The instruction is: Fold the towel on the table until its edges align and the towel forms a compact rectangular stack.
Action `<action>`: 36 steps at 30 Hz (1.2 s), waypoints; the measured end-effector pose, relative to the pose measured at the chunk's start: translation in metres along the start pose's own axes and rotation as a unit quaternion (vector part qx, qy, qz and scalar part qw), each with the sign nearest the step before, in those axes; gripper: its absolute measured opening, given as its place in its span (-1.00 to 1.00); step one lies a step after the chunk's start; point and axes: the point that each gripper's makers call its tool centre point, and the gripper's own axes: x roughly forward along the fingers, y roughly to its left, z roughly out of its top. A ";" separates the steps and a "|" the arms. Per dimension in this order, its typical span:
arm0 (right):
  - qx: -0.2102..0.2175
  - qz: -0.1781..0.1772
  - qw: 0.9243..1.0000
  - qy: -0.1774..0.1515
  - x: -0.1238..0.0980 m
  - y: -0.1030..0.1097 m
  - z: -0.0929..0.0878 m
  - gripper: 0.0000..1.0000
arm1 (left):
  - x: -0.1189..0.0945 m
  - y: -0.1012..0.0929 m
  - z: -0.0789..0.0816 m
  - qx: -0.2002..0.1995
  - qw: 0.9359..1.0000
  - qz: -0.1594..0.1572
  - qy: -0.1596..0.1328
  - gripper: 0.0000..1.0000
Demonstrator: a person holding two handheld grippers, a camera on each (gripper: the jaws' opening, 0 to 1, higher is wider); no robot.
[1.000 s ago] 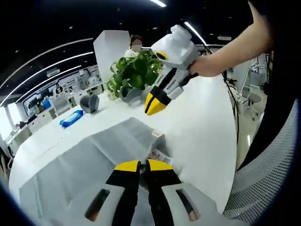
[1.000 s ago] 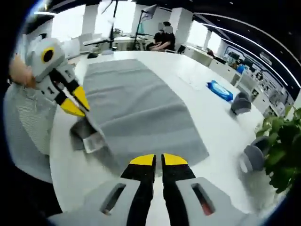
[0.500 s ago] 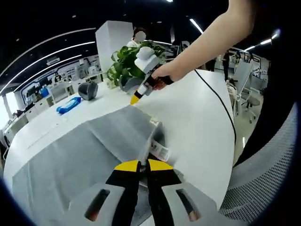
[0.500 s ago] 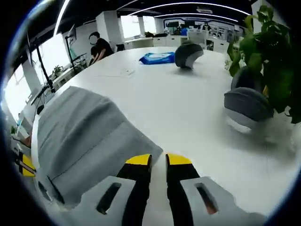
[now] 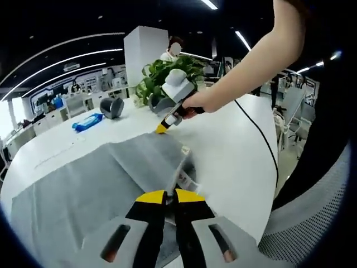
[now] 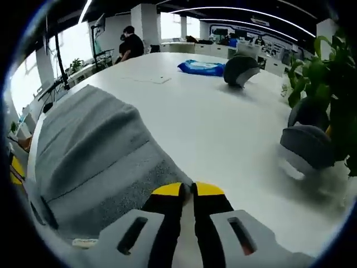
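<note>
On the long white table (image 6: 223,111) of an open-plan office, the flat grey towel (image 5: 83,190) runs lengthwise along it — left gripper (image 5: 170,196) pinching its near tagged corner, right gripper (image 6: 187,190) with tips together at another corner, grip unclear.

- Left gripper (image 5: 170,195): two black jaws capped with yellow tips, mounted on light grey bodies with dark oblong slots.
- Right gripper (image 6: 187,190): same build, with black jaws, yellow tips and slotted grey housings.
- Right gripper, seen in left gripper view at 12 o'clock: white-grey housing, yellow tip.
- Person's arm (image 5: 251,72): bare, no sleeve visible.
</note>
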 end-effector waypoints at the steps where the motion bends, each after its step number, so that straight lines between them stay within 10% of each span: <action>1: 0.013 0.012 1.000 -0.015 -0.003 0.002 0.007 -0.91 | -0.002 -0.001 0.002 -0.004 1.000 0.001 0.001 -0.89; 19: -0.028 0.062 0.992 -0.105 -0.073 -0.011 0.075 -0.92 | -0.058 -0.024 0.080 -0.118 0.985 0.051 -0.113 -0.90; 30: -0.085 0.090 0.982 -0.140 -0.101 -0.009 0.120 -0.92 | -0.077 -0.071 0.142 -0.129 0.976 0.045 -0.171 -0.90; 36: -0.109 0.109 0.978 -0.141 -0.109 -0.017 0.126 -0.93 | -0.066 -0.102 0.163 -0.100 0.981 0.029 -0.162 -0.91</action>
